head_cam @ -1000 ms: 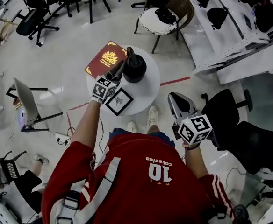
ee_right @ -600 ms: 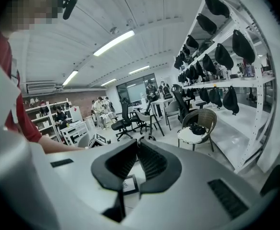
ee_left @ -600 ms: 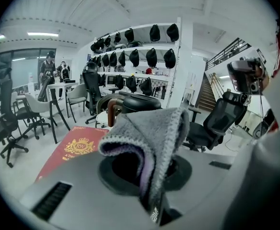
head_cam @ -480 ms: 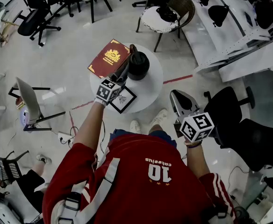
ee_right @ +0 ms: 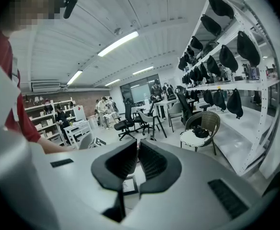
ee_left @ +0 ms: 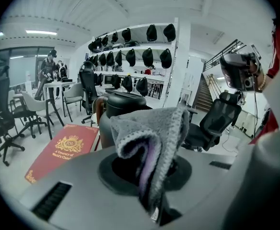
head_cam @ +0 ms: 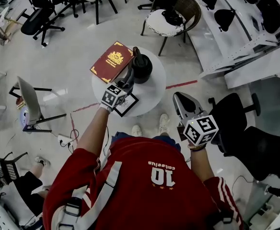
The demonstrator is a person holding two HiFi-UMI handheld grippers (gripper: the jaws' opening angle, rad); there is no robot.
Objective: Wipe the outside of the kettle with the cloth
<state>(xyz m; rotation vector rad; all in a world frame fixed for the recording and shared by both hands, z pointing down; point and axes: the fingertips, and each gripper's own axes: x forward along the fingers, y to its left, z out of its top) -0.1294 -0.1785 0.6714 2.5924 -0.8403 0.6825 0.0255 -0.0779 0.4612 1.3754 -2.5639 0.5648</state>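
A black kettle [head_cam: 141,67] stands on the round white table [head_cam: 152,92]; in the left gripper view the kettle [ee_left: 122,105] rises just behind the cloth. My left gripper [head_cam: 128,77] reaches to the kettle's left side, shut on a folded grey cloth [ee_left: 152,128]. The cloth hides most of that gripper [ee_left: 147,166], and whether it touches the kettle I cannot tell. My right gripper [head_cam: 180,105] hangs off the table's right edge, over the floor. Its jaws stand together with nothing between them in the right gripper view [ee_right: 136,150].
A red book [head_cam: 112,60] lies on the table left of the kettle, and a black-framed picture [head_cam: 126,104] lies at the near edge. A wicker chair [head_cam: 171,11] stands beyond, a black office chair [head_cam: 236,114] at the right, and shelving [head_cam: 245,28] at the far right.
My left gripper, with the cloth, has drawn back slightly toward me along the kettle's left side. The right gripper has hardly moved.
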